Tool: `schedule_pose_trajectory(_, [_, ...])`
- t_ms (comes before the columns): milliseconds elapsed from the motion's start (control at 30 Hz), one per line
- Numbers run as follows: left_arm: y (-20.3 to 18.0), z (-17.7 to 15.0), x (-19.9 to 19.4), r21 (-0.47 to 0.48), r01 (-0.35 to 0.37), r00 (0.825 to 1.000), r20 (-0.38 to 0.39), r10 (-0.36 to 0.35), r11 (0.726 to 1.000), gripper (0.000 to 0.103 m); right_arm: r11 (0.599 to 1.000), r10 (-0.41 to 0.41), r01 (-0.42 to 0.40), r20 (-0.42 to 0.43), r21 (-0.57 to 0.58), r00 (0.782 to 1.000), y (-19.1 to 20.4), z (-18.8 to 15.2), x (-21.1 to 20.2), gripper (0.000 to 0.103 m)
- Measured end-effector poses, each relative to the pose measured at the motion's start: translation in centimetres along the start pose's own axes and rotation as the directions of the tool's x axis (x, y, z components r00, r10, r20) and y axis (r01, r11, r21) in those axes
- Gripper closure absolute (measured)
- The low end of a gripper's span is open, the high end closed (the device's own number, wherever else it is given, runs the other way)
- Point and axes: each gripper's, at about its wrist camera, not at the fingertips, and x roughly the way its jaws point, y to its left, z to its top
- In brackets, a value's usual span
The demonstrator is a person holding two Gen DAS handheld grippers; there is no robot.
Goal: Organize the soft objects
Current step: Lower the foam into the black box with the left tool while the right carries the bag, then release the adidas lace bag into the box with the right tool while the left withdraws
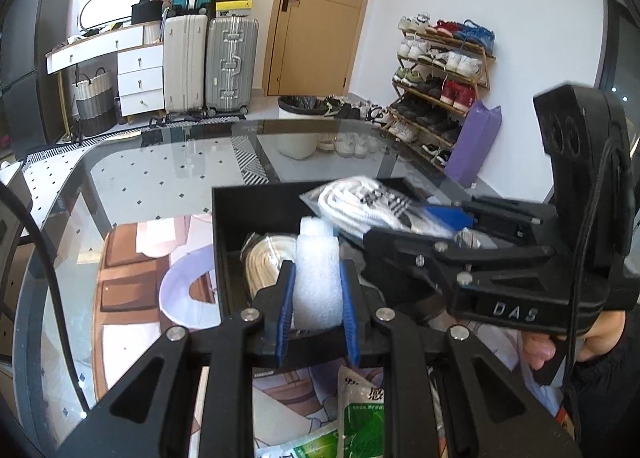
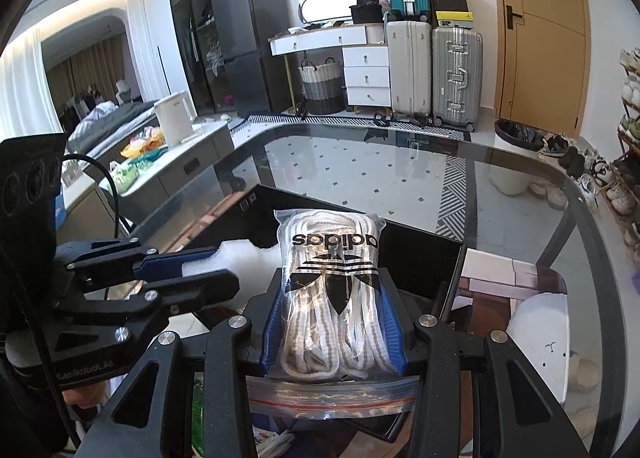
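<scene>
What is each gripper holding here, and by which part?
The left gripper clamps a white foam roll across its middle. The right gripper holds a clear bag of white laces by the sides of its lower half, over the black box.

glass table (image 1: 168, 194) bearing black box (image 1: 256, 210)

White walls, a wooden door (image 1: 320, 14), 3 suitcases (image 2: 432, 58), a shoe rack (image 1: 440, 78), patterned tile floor (image 2: 360, 162), daylight.

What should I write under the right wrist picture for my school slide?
The right gripper holds a clear bag of white laces above the black box, beside the left gripper holding white foam.
</scene>
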Motion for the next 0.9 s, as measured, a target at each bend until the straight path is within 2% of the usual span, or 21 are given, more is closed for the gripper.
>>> schedule_pose_trajectory(467, [-0.6,-0.1,-0.3,0.007,0.003,1.000,-0.015,-0.003,1.000,0.083,1.000,-0.005,0.005,-0.027,-0.023,1.000,-0.3,0.2,1.1,0.060])
schedule_pose_trajectory(667, [-0.2,-0.1,-0.6,0.000,-0.026,1.000,-0.013,0.026,1.000,0.080,0.997,-0.044,0.046,0.037,-0.059,0.998,0.2,0.0,-0.4,0.053])
schedule_pose_trajectory(767, [0.0,0.0,-1.1,-0.005,-0.040,0.999,0.004,0.040,0.999,0.069,0.997,-0.050,0.052,0.045,-0.055,0.998,0.1,-0.2,-1.1,0.043])
schedule_pose_trajectory(833, [0.1,0.1,-1.4,-0.006,-0.035,0.999,0.016,0.035,0.999,0.057,0.996,-0.066,0.069,0.056,-0.058,0.996,0.1,-0.5,-1.7,0.037])
schedule_pose_trajectory(900, [0.2,0.2,-1.6,-0.009,-0.042,0.999,0.021,0.042,0.999,0.051,0.996,-0.075,0.078,0.059,-0.052,0.995,0.0,-0.7,-2.2,0.033])
